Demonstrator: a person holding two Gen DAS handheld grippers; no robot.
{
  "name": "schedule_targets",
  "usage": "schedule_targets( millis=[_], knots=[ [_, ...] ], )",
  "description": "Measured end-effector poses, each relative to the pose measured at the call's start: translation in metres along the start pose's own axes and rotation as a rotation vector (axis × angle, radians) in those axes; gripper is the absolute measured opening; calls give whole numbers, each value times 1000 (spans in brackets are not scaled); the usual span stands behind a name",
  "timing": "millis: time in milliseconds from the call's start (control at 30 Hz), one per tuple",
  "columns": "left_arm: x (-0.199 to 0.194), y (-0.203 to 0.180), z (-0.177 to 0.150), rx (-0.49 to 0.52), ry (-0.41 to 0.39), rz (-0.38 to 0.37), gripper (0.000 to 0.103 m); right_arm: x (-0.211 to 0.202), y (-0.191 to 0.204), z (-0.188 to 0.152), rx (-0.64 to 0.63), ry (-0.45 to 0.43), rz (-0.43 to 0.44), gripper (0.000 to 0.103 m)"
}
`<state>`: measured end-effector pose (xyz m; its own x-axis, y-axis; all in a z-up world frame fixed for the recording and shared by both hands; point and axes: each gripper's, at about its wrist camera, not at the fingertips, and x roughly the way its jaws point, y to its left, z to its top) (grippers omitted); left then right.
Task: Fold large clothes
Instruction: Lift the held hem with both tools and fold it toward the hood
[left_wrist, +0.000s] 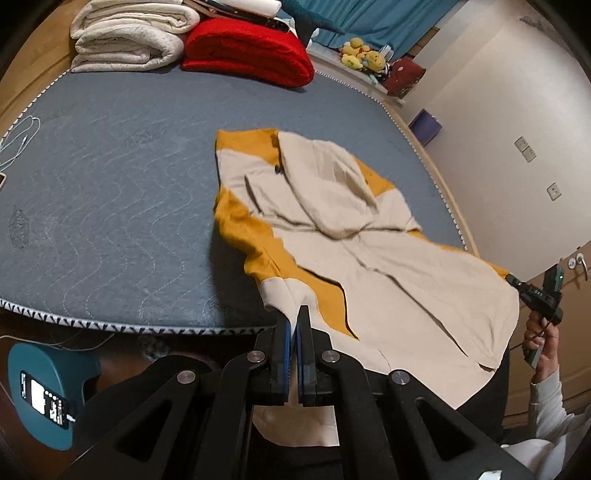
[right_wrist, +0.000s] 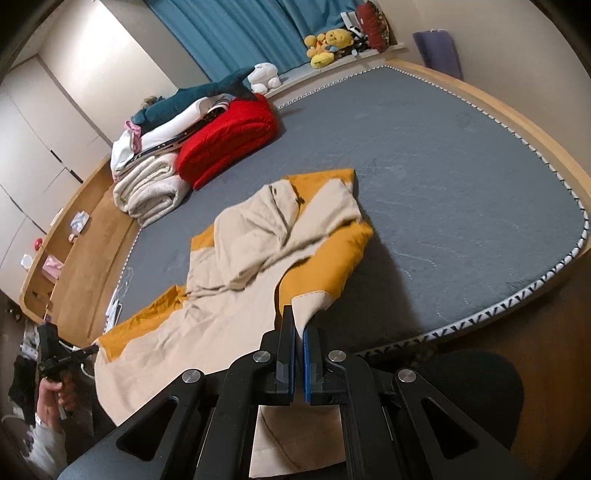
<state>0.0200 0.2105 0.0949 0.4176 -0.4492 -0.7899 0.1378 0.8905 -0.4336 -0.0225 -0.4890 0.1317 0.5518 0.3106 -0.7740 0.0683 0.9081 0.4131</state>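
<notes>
Spread over the near part of the bed (left_wrist: 110, 177), cream-and-mustard garment (left_wrist: 369, 266) with sleeves already folded inward but body fold still to do, near hem pinched between closed fingers of left gripper (left_wrist: 294, 321) and right gripper (right_wrist: 300, 325).

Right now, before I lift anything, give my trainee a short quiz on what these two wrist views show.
1. True or false: the left hand-held gripper is open and clear of the beige-and-mustard garment.
2. What lies right beside the red blanket at the far end of the grey mattress? A) a folded cream blanket B) a cardboard box C) a pair of shoes
3. Fill in: the right hand-held gripper is shut on a ____-coloured edge of the garment.

Key: 1 false, it is shut on the garment; 2 A; 3 beige.
</notes>
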Motion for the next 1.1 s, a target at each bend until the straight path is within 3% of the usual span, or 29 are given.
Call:
schedule_targets(
  millis=[200, 567, 800, 1000, 1100],
  knots=[
    [44, 15, 48, -45, -1, 25, 1, 27, -2, 35, -4, -25, -4, 3],
    [188, 87, 155, -195, 32, 71, 1, 229, -26, 150, 6, 86, -141, 3],
    [235, 113, 163, -249, 119, 86, 2, 333, -53, 163, 14, 209, -235, 3],
    [239, 124, 163, -298, 132, 47, 9, 364, -64, 166, 35, 246, -250, 5],
    [230, 128, 159, -316, 123, 23, 14, 365, -68, 167, 46, 242, -236, 14]
  ],
)
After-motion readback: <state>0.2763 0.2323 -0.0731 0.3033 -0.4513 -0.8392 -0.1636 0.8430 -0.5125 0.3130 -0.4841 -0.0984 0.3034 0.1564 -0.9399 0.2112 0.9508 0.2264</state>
